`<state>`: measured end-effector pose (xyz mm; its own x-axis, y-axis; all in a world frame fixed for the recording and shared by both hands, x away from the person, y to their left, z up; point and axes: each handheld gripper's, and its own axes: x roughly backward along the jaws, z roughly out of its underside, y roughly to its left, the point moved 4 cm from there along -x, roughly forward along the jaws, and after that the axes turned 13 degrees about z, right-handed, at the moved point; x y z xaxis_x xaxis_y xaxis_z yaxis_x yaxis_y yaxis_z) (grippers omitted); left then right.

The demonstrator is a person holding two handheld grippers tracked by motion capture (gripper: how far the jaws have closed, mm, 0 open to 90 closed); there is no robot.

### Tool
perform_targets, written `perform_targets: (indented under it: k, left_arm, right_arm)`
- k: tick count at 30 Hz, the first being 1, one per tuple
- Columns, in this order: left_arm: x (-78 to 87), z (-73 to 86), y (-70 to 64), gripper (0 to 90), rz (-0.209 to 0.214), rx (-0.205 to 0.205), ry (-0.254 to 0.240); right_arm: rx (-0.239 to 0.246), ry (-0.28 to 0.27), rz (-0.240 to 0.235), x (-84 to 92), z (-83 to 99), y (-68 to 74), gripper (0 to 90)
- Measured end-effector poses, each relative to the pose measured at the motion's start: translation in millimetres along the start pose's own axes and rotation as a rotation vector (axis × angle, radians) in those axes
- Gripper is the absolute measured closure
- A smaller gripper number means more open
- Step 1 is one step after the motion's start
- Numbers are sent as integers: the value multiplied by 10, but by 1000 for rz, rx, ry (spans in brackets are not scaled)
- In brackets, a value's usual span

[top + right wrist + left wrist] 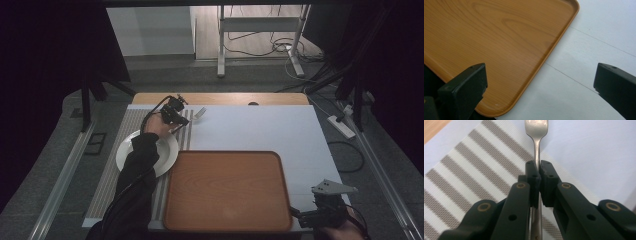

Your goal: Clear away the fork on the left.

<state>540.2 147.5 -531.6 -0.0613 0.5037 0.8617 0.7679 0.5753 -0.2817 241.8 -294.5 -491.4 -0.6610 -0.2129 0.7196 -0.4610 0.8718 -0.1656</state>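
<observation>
Fork [536, 135], plate [127, 150], tray [227, 190]: one of each is lying on the table [260, 127]. Your left claw [537, 173] is pinching the fork's handle over the striped mat [461, 177] (far left); your right claw [540, 82] is gaping wide, holding nothing, beside the tray's corner.

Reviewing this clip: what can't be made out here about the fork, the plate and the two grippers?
- Silver metal fork: left gripper view's top edge cuts off the tines; the left gripper hides part of the handle. Too small in the high view.
- Round white plate: the person's dark sleeve covers its left side in the high view.
- Right gripper: frame edges crop its open fingers; in the high view it is dark against the brown wooden tray's corner.
</observation>
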Motion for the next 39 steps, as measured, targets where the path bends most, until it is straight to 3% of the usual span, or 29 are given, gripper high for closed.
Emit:
perform_targets:
  k: [8, 18, 26, 31, 37, 39]
  left_arm:
    - [-50, -120, -228, 856, 22, -10, 24]
    - [-125, -169, -522, 856, 48, -12, 19]
    - [-147, -101, -702, 856, 37, -4, 37]
    - [-164, -28, -848, 855, 40, -20, 43]
    - [-172, 68, -985, 855, 39, -7, 31]
    - [-174, 104, -1017, 855, 58, 1, 18]
  right_arm:
    - [3, 1, 2, 2, 0, 1, 0]
    - [2, 2, 2, 2, -1, 2, 0]
    - [3, 2, -1, -1, -1, 8, 0]
    - [4, 4, -1, -2, -2, 9, 0]
    - [2, 5, 0, -2, -3, 4, 0]
    - [0, 4, -1, -2, -4, 3, 0]
